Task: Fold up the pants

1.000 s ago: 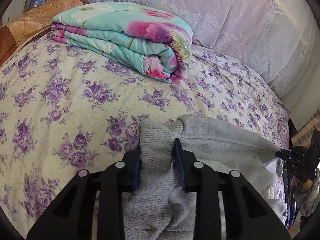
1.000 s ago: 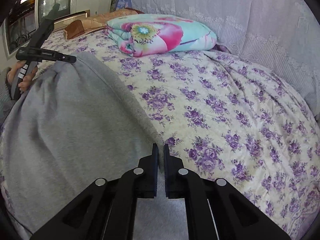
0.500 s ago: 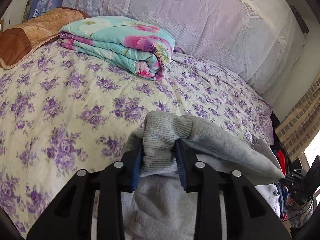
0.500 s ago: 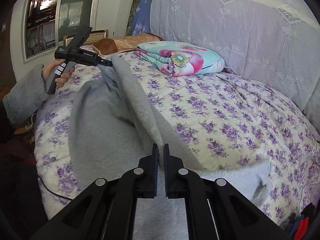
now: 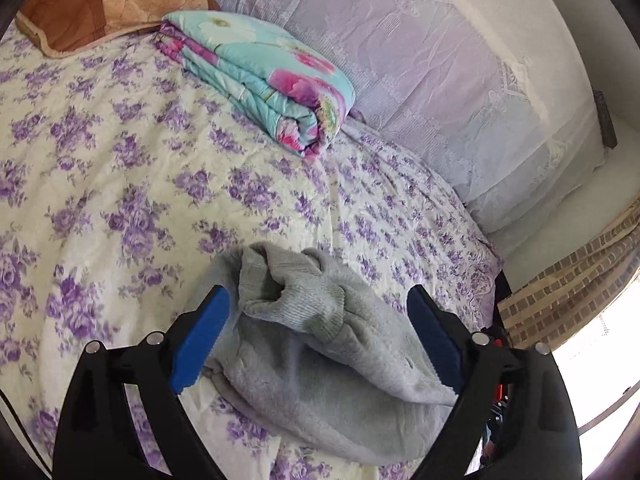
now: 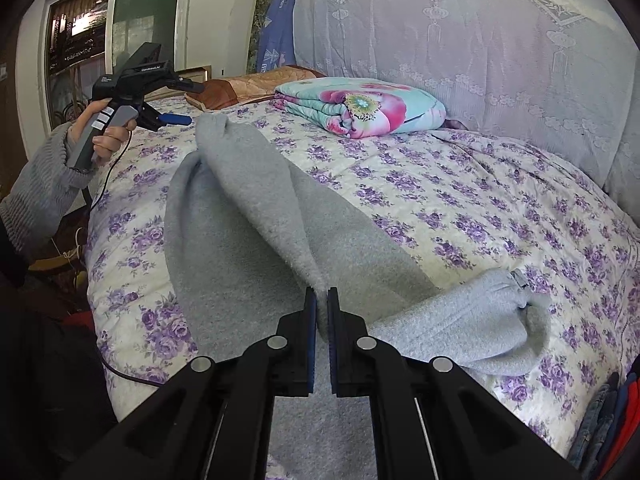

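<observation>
While the blue-padded fingers (image 5: pixel 199 338) of the left gripper (image 5: pixel 316 332) are spreading apart, the ribbed cuff end of the soft grey fleece pants (image 5: pixel 320 344) sits loose between them, touched by neither pad and slumped onto the cream bedspread printed with purple flowers (image 5: pixel 120 184). The right gripper (image 6: pixel 321 312) has its two pads pressed together on a ridge of the same grey cloth, which rises tent-like from the bed toward the left one. A second cuffed leg end lies just right of that pinch.

Judging by this, one fold is being laid down: the left end is let go while the right end is not yet released. The next move probably calls for drawing the left gripper clear without snagging the cuff, then lowering the right pinch so the ridge settles flat and the edges line up.

Farther off, a folded turquoise quilt with pink flowers (image 5: pixel 260 72) rests near the lace-covered headboard (image 5: pixel 440 80), well apart from the pants.
</observation>
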`<move>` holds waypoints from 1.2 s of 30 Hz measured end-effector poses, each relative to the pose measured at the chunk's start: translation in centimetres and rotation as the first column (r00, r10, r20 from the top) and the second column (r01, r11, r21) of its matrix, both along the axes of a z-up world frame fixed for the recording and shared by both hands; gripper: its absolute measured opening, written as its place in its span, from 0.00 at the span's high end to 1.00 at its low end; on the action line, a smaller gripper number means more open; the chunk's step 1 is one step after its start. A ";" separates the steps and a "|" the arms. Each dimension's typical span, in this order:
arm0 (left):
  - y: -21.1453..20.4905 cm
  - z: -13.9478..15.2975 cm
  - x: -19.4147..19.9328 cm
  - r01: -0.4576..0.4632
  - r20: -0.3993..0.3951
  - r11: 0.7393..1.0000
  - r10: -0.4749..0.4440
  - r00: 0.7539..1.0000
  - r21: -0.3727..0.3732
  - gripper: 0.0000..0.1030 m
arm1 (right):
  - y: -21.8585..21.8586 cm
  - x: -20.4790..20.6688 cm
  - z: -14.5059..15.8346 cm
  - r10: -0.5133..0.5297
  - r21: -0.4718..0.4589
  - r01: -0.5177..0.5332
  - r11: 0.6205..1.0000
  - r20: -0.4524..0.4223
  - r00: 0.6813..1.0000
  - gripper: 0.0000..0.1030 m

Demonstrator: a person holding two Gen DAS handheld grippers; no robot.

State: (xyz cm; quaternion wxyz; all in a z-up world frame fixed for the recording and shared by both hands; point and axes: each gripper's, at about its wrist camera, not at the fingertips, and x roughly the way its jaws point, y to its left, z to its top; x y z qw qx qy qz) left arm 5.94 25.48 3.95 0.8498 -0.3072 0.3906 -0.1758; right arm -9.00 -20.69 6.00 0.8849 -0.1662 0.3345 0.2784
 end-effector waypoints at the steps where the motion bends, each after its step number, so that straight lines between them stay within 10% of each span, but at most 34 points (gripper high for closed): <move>1: -0.3 -0.3 -0.1 0.002 -0.028 1.000 -0.002 1.000 0.011 0.16 | 0.0 -0.1 -0.1 0.001 -0.001 -0.001 1.000 0.000 1.000 0.95; 8: -2.3 -2.8 -0.3 0.041 -0.140 0.999 -0.038 0.989 0.016 0.24 | -0.1 -0.5 -0.5 0.004 0.010 -0.004 1.000 -0.003 1.000 0.95; 14: -3.9 -2.5 2.2 0.080 -0.110 0.997 -0.082 0.991 -0.016 0.73 | 0.2 -0.8 -0.6 0.004 0.007 -0.004 1.000 0.004 1.000 0.95; 22: -3.7 -3.7 -1.4 0.092 -0.103 0.950 -0.064 0.993 0.299 0.75 | 3.4 -3.2 -4.4 0.078 -0.024 -0.081 0.996 -0.113 0.991 0.95; 28: -1.2 -6.2 -2.1 0.064 -0.109 0.984 -0.047 0.993 0.167 0.76 | 3.7 -2.7 -7.6 0.045 0.027 -0.040 0.999 -0.204 0.978 0.94; 31: -1.4 -4.2 -3.2 0.022 -0.072 0.980 -0.008 0.997 0.198 0.69 | 3.6 -2.9 -7.7 0.033 0.037 -0.026 0.999 -0.207 0.978 0.94; 36: -2.6 2.0 -6.8 -0.171 0.136 0.900 0.126 0.983 0.401 0.58 | 3.6 -3.0 -7.9 0.022 0.037 -0.014 0.999 -0.201 0.979 0.94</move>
